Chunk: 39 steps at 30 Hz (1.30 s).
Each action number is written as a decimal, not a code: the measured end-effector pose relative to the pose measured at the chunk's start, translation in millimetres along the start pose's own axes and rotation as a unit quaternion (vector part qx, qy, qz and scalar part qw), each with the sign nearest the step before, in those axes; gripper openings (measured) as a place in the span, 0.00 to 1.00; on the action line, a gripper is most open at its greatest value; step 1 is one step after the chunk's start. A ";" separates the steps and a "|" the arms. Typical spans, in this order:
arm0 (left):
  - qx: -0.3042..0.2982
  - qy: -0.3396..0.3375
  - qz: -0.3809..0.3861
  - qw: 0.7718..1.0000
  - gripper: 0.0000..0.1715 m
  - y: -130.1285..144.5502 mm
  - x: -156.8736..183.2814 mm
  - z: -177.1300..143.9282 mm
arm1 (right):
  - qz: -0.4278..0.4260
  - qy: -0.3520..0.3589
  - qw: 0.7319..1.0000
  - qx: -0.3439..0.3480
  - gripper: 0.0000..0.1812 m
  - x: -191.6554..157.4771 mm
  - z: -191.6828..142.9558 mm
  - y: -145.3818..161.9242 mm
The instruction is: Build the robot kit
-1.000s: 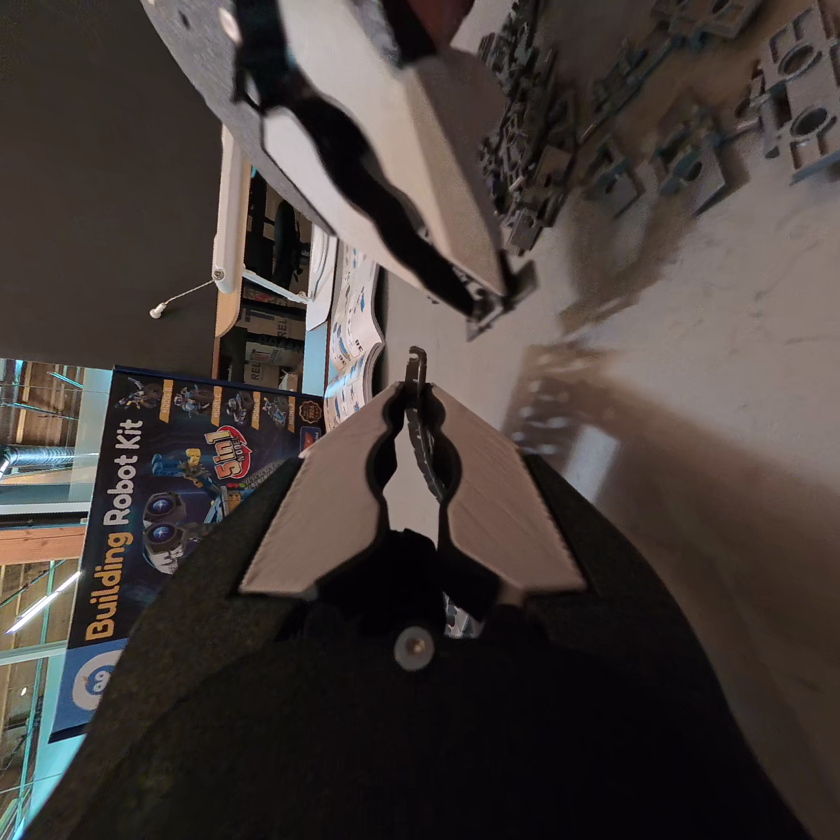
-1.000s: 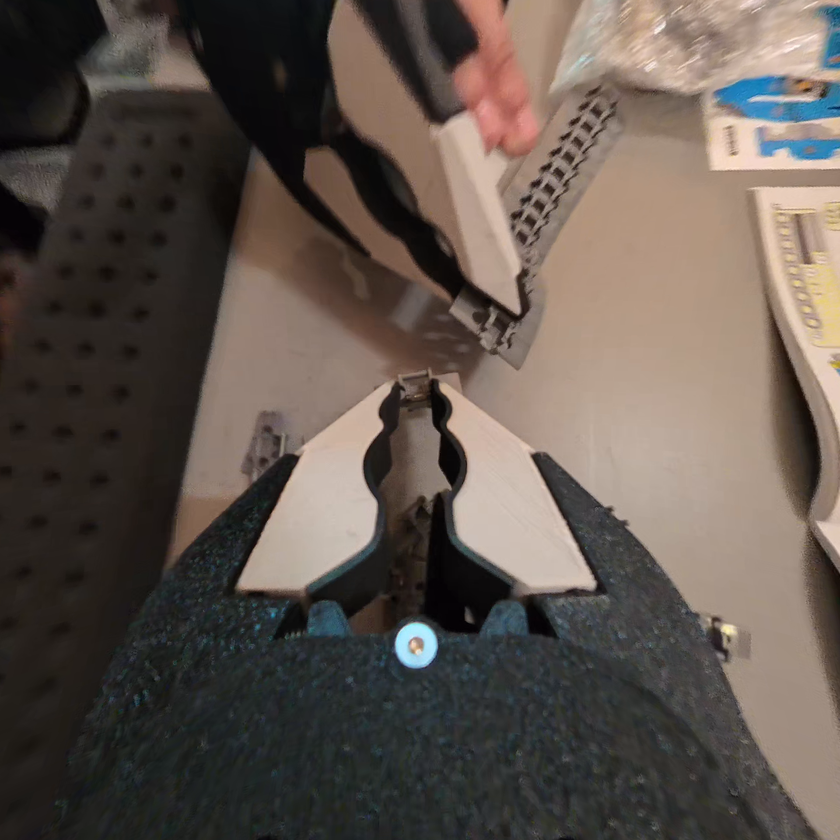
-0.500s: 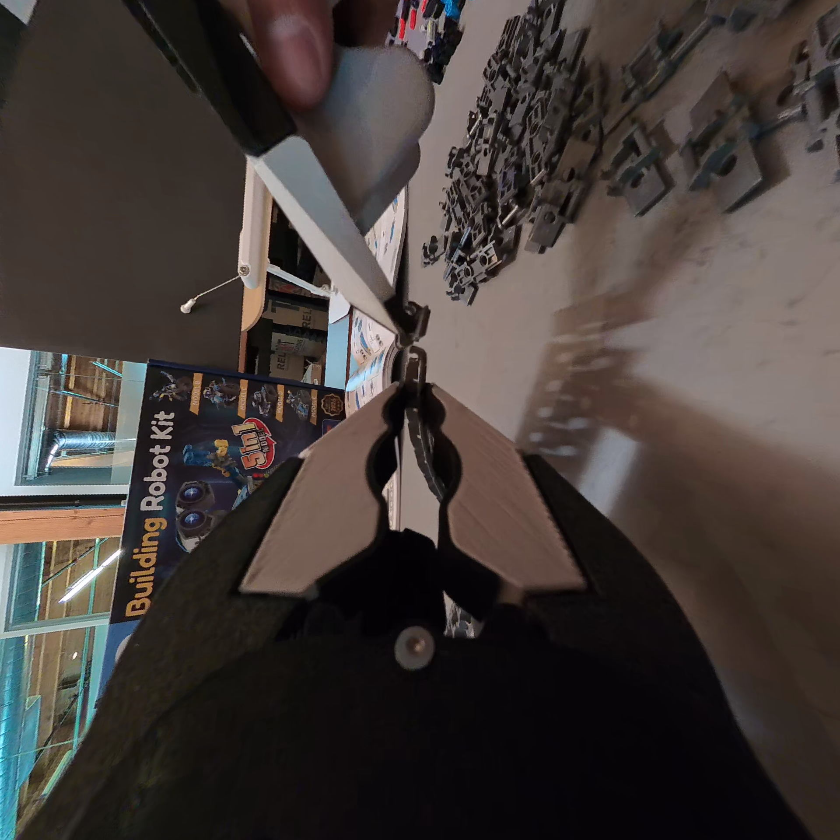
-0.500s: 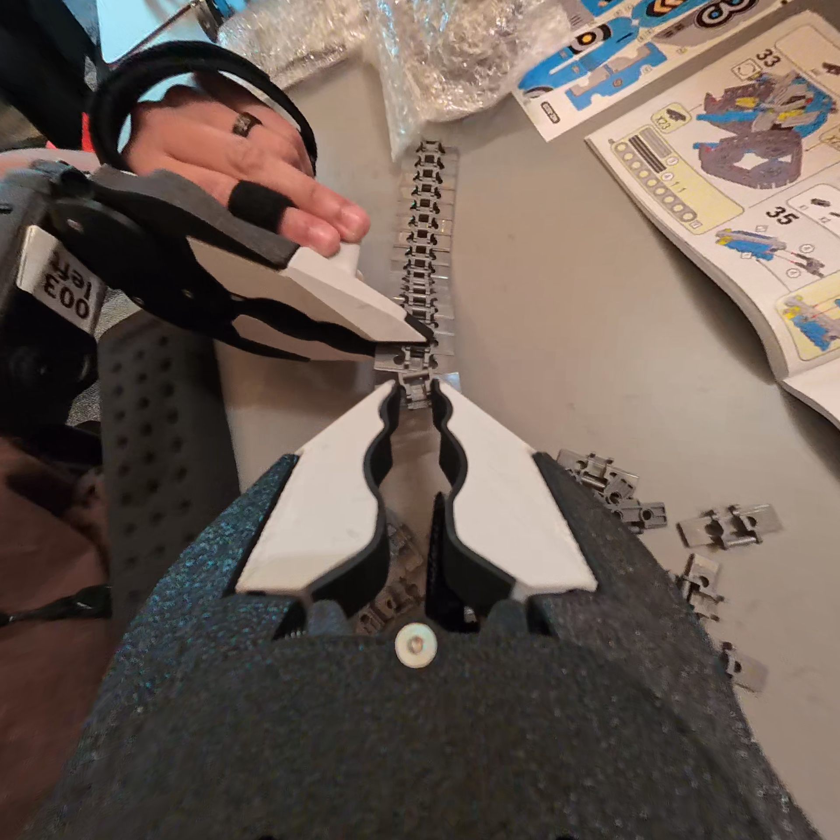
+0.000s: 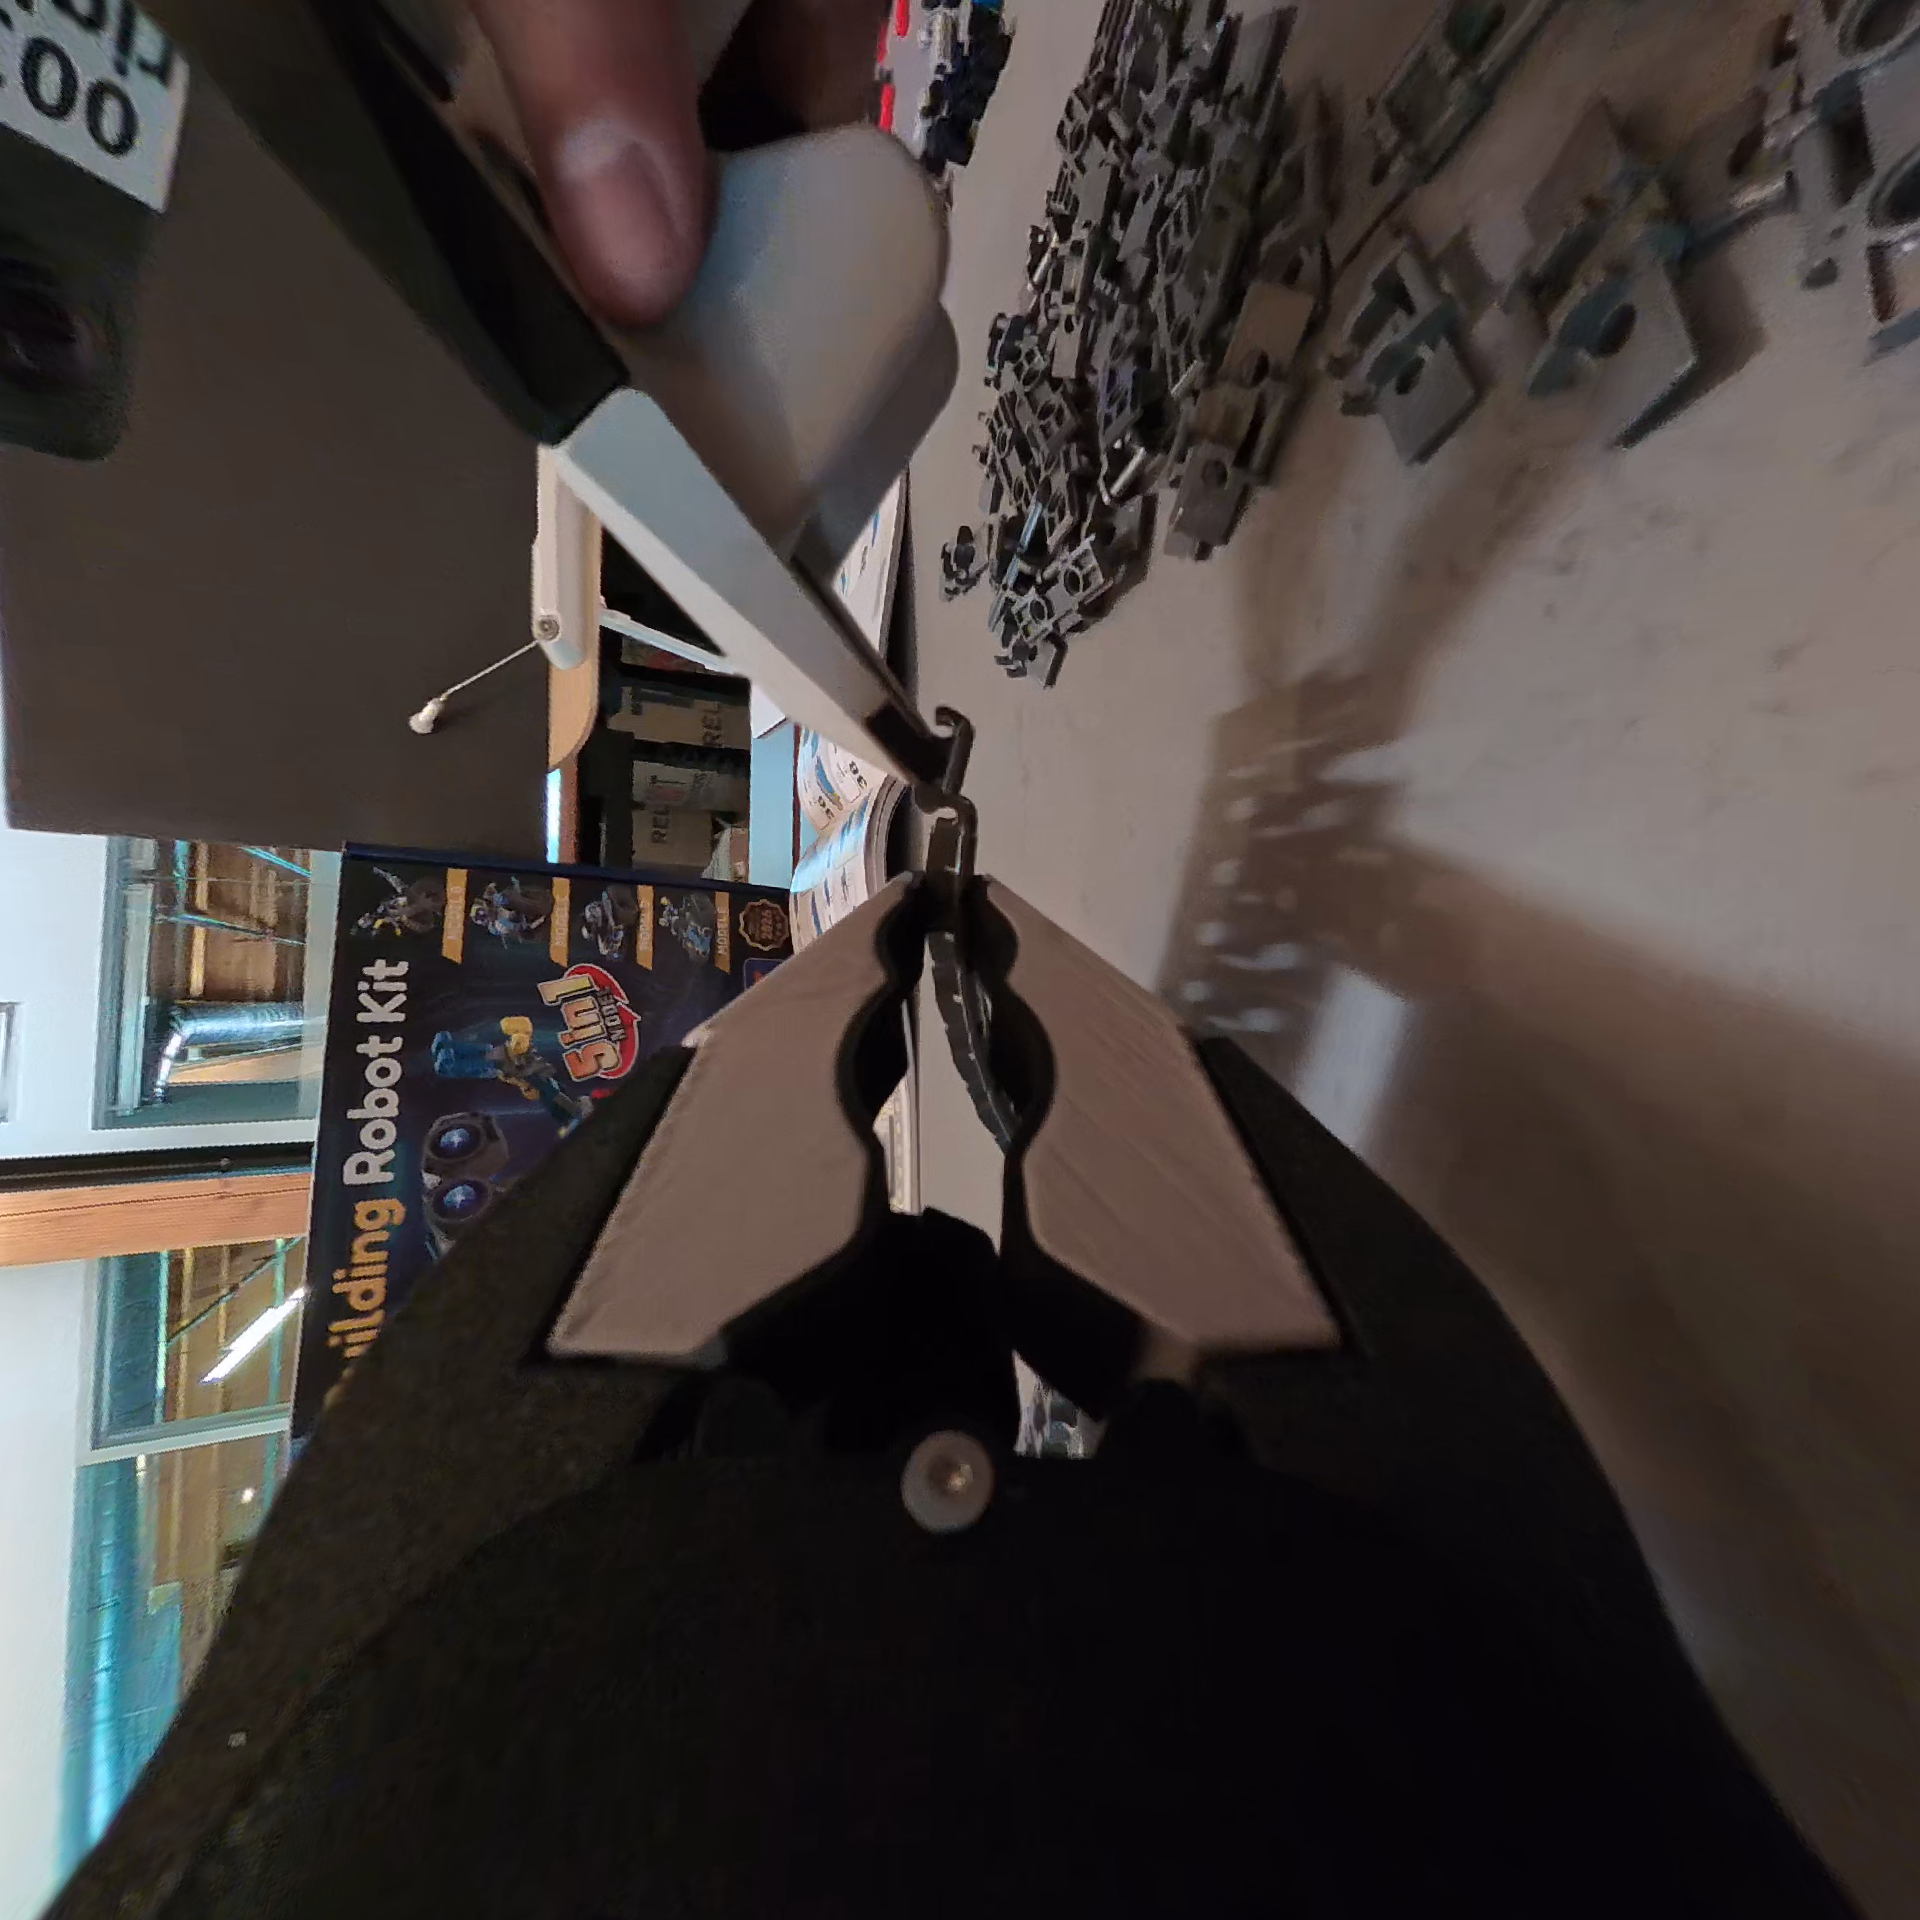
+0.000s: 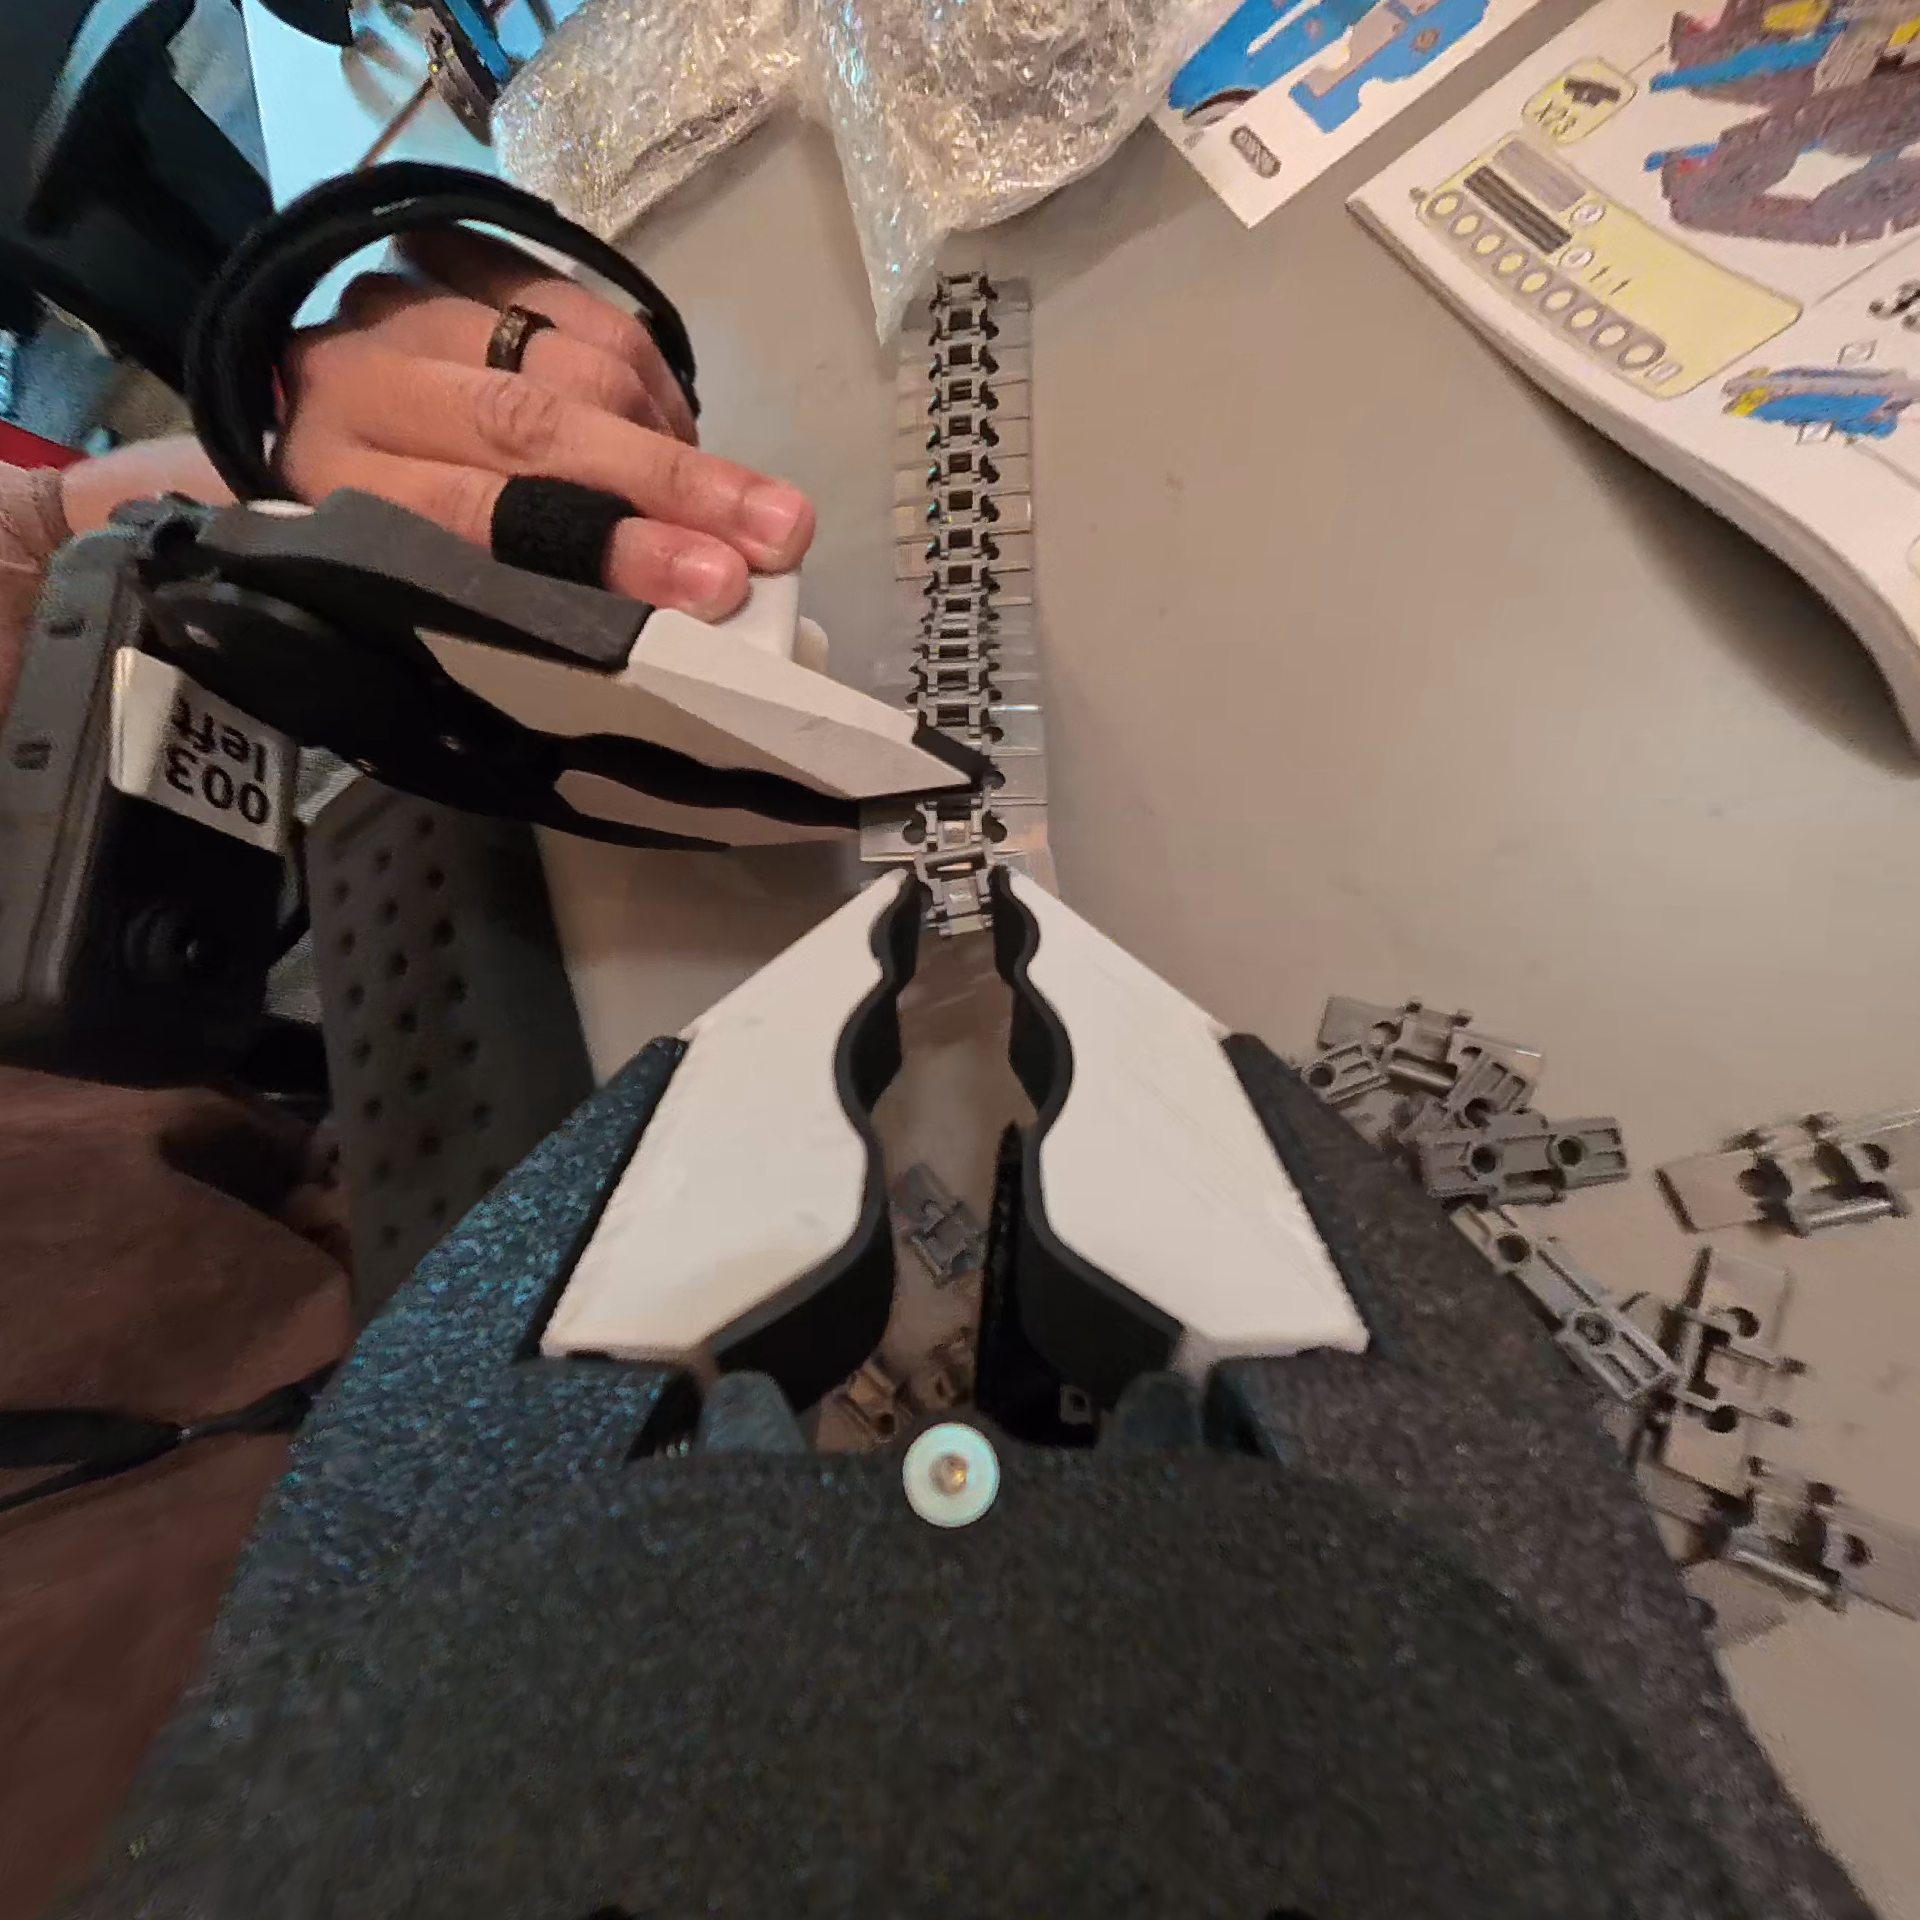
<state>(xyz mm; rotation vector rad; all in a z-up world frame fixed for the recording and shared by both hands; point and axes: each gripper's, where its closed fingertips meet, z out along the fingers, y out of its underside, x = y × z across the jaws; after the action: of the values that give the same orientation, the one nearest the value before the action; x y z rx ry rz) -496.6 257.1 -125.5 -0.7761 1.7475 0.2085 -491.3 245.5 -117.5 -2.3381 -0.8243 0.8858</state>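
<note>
Items, left to right, right wrist view unless noted.

1. Hand (image 6: 499, 436), ring on one finger, black band on another; lay along the top of the left gripper.
2. Left gripper (image 6: 961, 790): reached in from the left, jaws closed on the near end link of the track chain.
3. Track chain (image 6: 966, 499): grey, many links joined, ran straight away over the table (image 6: 1351, 727) towards the bubble wrap (image 6: 935, 104). Its near end was lifted into the grip.
4. Right gripper (image 6: 956, 894): jaws pinched on a single link (image 6: 958, 914), butted against the chain's end link.
5. Loose links (image 6: 1475, 1122): scattered on the table, right of the right gripper.
6. Instruction booklet (image 6: 1662, 312): open, far right.

Change noted: one second before, the two grippers were apart and the views blurred. Here the single link touched the chain's end, in line with it. Whether its hook had seated could not be told.

Left wrist view: kit box (image 5: 468, 1039) at left, pile of grey parts (image 5: 1122, 364) at right.
</note>
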 end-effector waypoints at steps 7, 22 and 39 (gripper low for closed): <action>-0.004 0.001 0.010 1.000 0.04 -1.2 3.5 1.3 | 0.036 -0.024 0.999 -0.003 0.08 0.3 2.2 3.8; -0.004 0.014 -0.015 1.000 0.04 1.3 3.7 2.3 | -0.147 0.039 0.988 -0.035 0.26 -8.9 8.3 9.4; 0.048 0.154 -0.242 0.957 0.03 -8.9 12.9 -0.9 | -0.466 0.284 0.835 -0.073 0.05 10.8 12.9 7.3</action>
<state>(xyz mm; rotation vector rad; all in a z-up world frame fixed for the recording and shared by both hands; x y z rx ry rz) -493.6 244.7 -134.7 -1.1843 1.7760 -0.3435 -491.3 250.9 -135.0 -1.7504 -1.5433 -0.2849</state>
